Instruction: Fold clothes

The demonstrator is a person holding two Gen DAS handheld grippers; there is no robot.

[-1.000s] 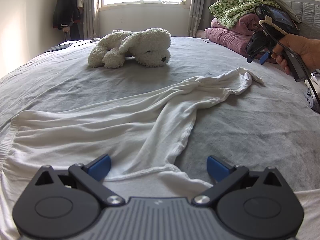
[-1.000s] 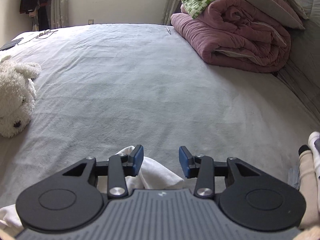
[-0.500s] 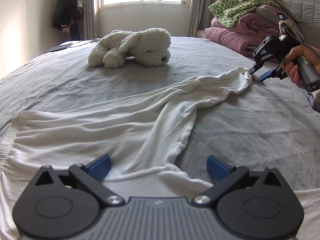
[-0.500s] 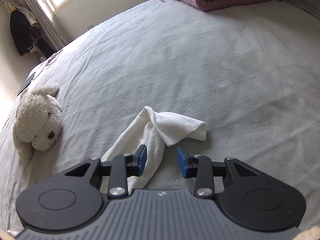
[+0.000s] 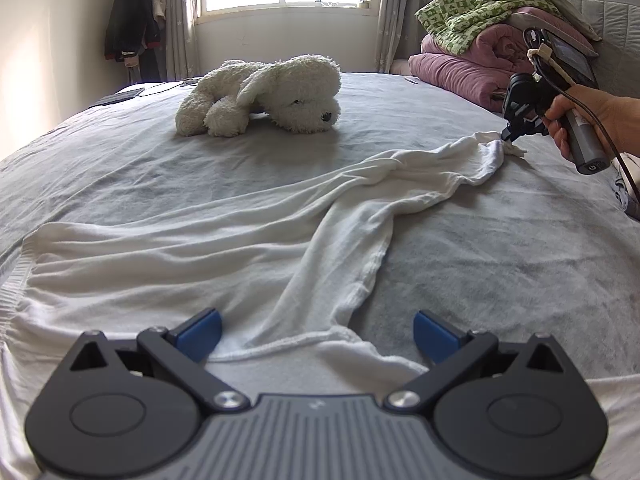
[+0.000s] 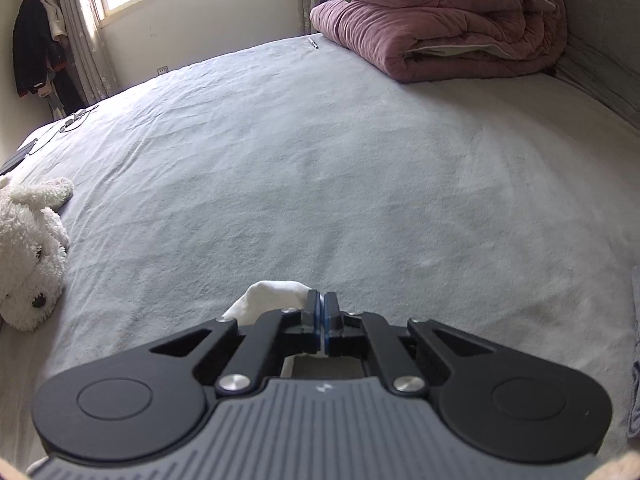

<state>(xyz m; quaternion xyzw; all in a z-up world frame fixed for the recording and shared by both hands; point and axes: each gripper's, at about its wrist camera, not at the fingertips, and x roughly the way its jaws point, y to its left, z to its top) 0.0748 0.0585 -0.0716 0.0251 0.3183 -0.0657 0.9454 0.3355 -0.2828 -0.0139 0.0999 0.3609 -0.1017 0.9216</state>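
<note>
White garment (image 5: 224,256): thin, soft knit, light, limp, no stiffness; judged it will sag and trail wherever unsupported, and drag a bit on the fuzzy grey bedspread (image 5: 500,264). Not fragile, not slippery. Best hold pts: hems, corners, sleeve ends, pinching one edge only, not a bunched layer. Appearance: plain white, long-sleeved top by the look of it, spread rumpled across the bed w/ body toward the near-left, ribbed edge at far left, one sleeve twisted and stretched out toward the right; hem line lies just ahead of the left gripper (image 5: 316,332). Many creases, not yet flat, no fold made. Left gripper: jaws spread wide, nothing between them, hovering low over the near hem. Right gripper (image 6: 321,316): jaws have just been closing and now stand clamped together on the sleeve tip; white cloth shows between and beside the pads in the right wrist view, and the left wrist view confirms the tip pinched at the sleeve's far end. Person's hand (image 5: 588,116) grips the handle. Nearby, not in contact w/ garment: plush dog (image 5: 264,94), stacked quilts (image 5: 472,64). Risk judged: single-pt hold on sleeve will pull the twist tighter unless the body is anchored.
</note>
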